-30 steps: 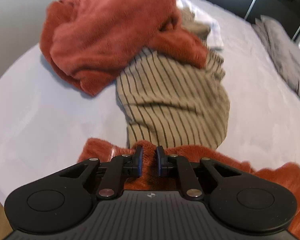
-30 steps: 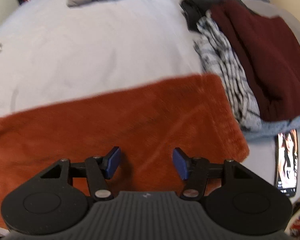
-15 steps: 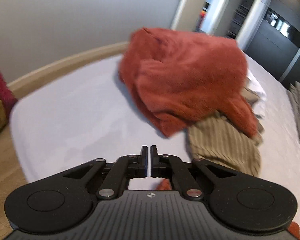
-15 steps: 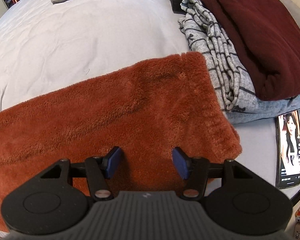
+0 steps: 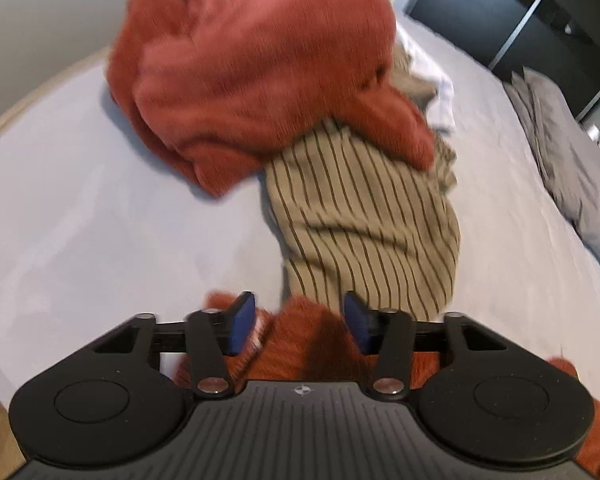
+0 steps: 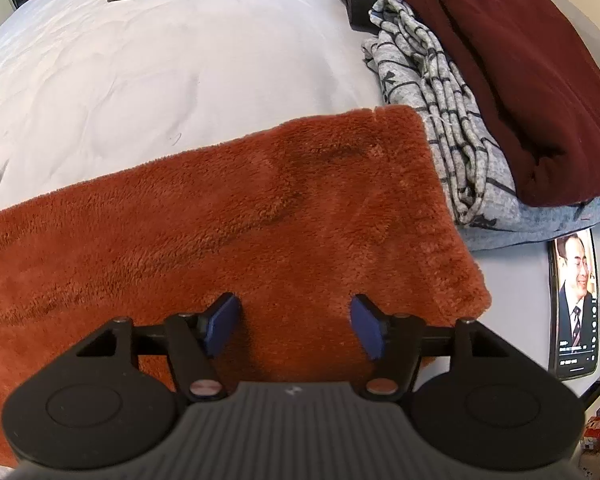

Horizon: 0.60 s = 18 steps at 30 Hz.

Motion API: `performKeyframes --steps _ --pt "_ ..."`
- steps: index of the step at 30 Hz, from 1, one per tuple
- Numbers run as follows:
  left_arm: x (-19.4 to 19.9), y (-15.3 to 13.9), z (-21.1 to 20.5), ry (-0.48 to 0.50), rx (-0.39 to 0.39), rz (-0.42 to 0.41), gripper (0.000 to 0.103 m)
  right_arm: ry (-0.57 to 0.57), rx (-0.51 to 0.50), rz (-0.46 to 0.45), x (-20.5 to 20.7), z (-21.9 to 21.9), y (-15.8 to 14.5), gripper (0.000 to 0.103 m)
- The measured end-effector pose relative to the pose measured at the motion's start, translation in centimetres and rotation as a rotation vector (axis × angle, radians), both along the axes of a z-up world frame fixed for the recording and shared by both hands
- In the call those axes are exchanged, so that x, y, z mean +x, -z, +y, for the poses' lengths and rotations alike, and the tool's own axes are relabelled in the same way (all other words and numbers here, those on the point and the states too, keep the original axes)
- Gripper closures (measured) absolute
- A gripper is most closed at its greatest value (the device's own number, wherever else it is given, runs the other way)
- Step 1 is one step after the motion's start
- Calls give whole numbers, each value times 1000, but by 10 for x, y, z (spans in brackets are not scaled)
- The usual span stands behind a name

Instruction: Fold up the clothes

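Note:
A rust-orange fleece garment (image 6: 260,208) lies spread flat on the pale bed sheet (image 6: 140,60). My right gripper (image 6: 293,325) hovers over its near right part with the jaws opening and the pads (image 6: 220,324) clear of the pile. In the left wrist view, the garment's other end (image 5: 308,336) bulges up under my left gripper (image 5: 300,324). Those jaws are opening too; fleece sits between them, but the pads (image 5: 242,322) stand apart from it.
A heap of unfolded clothes lies ahead of the left gripper: another rust fleece (image 5: 252,80) on a beige striped garment (image 5: 364,216). A folded stack, maroon (image 6: 520,80) over grey checked fabric (image 6: 432,80), and a lit phone (image 6: 574,304) lie to the right. Grey pillows (image 5: 560,148) are further back.
The left gripper, shut on the fleece a second ago, came away shut and empty, then swung back over the fleece end with its jaws parted. The right jaws widened slightly.

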State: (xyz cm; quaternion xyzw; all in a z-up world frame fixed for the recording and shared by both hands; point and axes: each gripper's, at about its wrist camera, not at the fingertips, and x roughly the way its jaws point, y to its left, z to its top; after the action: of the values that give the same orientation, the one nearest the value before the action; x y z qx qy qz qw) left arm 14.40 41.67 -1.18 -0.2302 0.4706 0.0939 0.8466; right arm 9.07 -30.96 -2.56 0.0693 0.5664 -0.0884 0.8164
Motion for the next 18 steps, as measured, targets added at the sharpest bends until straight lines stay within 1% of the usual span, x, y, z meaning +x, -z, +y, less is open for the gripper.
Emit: performKeyframes --steps 1,2,3,5,7,9,11,12,13,16,17,18 --pt "1 3 -1 16 -12 14 80 -3 -2 0 -1 0 0 35" --pt "2 5 -1 30 -24 23 84 -6 -5 -1 -1 1 0 35" --pt "2 5 -1 40 -38 25 86 -8 -6 -1 -1 1 0 35" --pt "3 6 3 45 -66 31 86 -6 -6 1 -2 2 -1 34" --pt "6 13 8 20 -89 50 84 -6 -9 3 -1 3 -1 33" --pt "8 22 13 -13 -138 57 69 -12 -15 6 -1 5 -2 31" --pt "12 29 15 -25 -180 53 59 -19 -21 9 -2 7 -2 31" --pt "14 31 14 -25 -187 53 59 -19 -22 8 -2 7 -2 30" --pt "16 31 12 -24 -177 56 60 -19 -23 8 -3 7 -3 30" --pt "17 28 7 -30 -139 44 83 -19 -24 8 -4 8 -4 30" --pt "17 27 6 -34 -130 37 93 -18 -24 8 -4 8 -5 30" --pt "15 24 6 -41 -126 27 95 -18 -25 9 -4 8 -5 30"
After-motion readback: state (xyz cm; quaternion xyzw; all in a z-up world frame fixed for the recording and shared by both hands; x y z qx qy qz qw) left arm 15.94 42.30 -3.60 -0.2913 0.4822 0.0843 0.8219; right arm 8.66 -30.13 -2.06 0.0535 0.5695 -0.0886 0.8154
